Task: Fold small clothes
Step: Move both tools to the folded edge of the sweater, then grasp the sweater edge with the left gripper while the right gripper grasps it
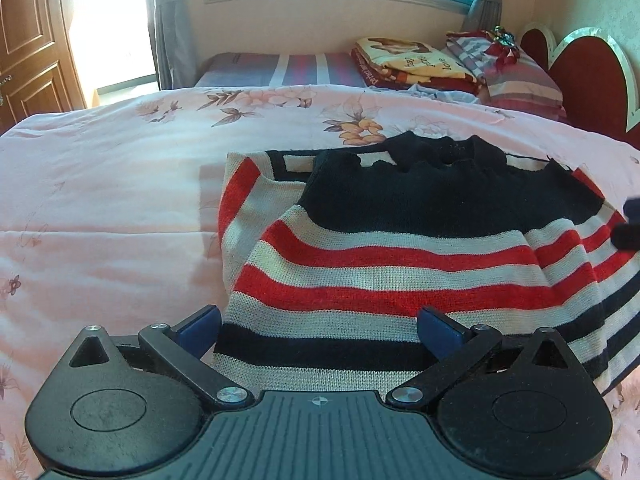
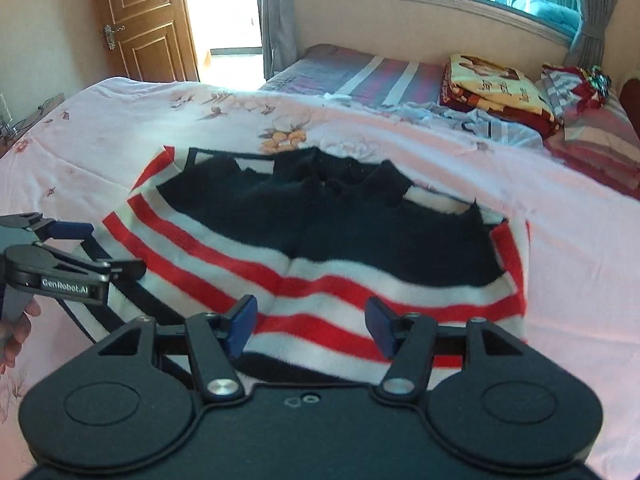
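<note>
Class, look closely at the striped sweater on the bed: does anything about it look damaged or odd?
Yes. The striped sweater's black top edge near the neck looks ragged and uneven, with notches and a loose thread trailing off.

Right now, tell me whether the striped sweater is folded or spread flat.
Folded. The striped sweater lies on the pink bedspread with both sides turned in over the body.

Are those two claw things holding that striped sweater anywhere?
No. The left gripper and right gripper are both open above the striped sweater, with nothing pinched between their blue pads.
</note>
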A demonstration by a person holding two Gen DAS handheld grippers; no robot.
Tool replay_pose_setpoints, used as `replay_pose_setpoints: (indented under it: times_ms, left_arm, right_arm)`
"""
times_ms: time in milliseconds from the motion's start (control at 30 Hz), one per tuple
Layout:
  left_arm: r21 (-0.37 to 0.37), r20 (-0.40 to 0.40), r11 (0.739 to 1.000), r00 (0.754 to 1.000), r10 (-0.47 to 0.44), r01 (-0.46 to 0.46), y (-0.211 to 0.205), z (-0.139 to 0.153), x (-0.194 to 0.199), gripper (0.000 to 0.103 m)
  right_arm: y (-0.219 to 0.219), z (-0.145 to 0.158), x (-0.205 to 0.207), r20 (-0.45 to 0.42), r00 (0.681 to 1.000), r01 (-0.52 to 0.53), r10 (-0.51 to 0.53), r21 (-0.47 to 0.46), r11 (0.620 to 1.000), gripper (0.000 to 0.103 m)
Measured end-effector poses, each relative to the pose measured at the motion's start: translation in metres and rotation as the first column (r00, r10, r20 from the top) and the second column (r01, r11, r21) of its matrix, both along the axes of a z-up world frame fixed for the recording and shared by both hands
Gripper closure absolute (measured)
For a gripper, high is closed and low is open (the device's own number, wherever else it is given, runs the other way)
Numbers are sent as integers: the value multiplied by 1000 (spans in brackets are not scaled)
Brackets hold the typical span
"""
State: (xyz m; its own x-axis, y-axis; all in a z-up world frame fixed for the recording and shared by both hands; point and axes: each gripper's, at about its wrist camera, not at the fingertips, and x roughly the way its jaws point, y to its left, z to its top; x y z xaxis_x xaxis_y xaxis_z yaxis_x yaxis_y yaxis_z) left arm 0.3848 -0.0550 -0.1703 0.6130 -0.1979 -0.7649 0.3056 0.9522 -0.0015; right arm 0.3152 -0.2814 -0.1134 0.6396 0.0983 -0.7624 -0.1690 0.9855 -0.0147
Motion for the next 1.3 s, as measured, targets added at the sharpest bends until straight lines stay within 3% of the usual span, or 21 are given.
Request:
replay_pose_setpoints:
  times_ms: [133, 200, 300, 367, 433, 567, 633, 767, 867, 1167, 1233, 1300]
  left_arm:
    - [13, 13, 1000, 1000, -6, 6, -2, 16, -6, 0]
    - [-50, -15, 998, 1000, 23, -24, 6, 19, -12, 0]
    - [-232, -134, 965, 986, 95, -124, 28, 6, -26, 0]
    - [-316, -196, 930, 972, 127, -185, 37, -5, -35, 0]
    - [-348, -194, 918, 972, 130, -192, 38, -12, -41, 0]
    - [-362, -224, 904, 963, 151, -226, 37, -22, -48, 0]
    - [-395, -238, 884, 957, 164, -250, 42, -21, -59, 0]
    - [-451, -329, 832, 927, 181, -323, 46, -35, -69, 0]
    - [-482, -305, 805, 928, 215, -345, 43, -41, -65, 0]
    - [-567, -284, 729, 922, 263, -383, 39, -49, -41, 1]
    - [-598, -280, 700, 920, 274, -391, 41, -51, -37, 1]
    - [-625, -280, 667, 914, 292, -405, 44, -54, -34, 9]
  right_arm:
    - [3, 46, 14, 78, 996, -44, 51, -97, 994, 39]
    - [7, 52, 13, 140, 989, -28, 44, -115, 993, 31]
    - [10, 25, 5, 159, 987, 40, -37, -20, 999, 30]
    - [15, -10, 2, 115, 990, 79, -85, 54, 995, 38]
    - [24, -43, 2, 64, 993, 98, -102, 59, 993, 46]
    - [34, -78, -9, 121, 986, 120, -119, -1, 993, 40]
    - [40, -79, -13, 144, 987, 86, -77, -61, 994, 40]
    - [23, -57, -11, 104, 989, 103, -108, 52, 993, 40]
    - [17, -50, -9, 125, 984, 119, -129, 84, 989, 34]
    - [16, -59, 9, 122, 981, 143, -151, 68, 987, 33]
    - [20, -74, 14, 82, 988, 133, -133, 6, 991, 29]
    - [20, -77, 10, 104, 986, 126, -126, 11, 992, 28]
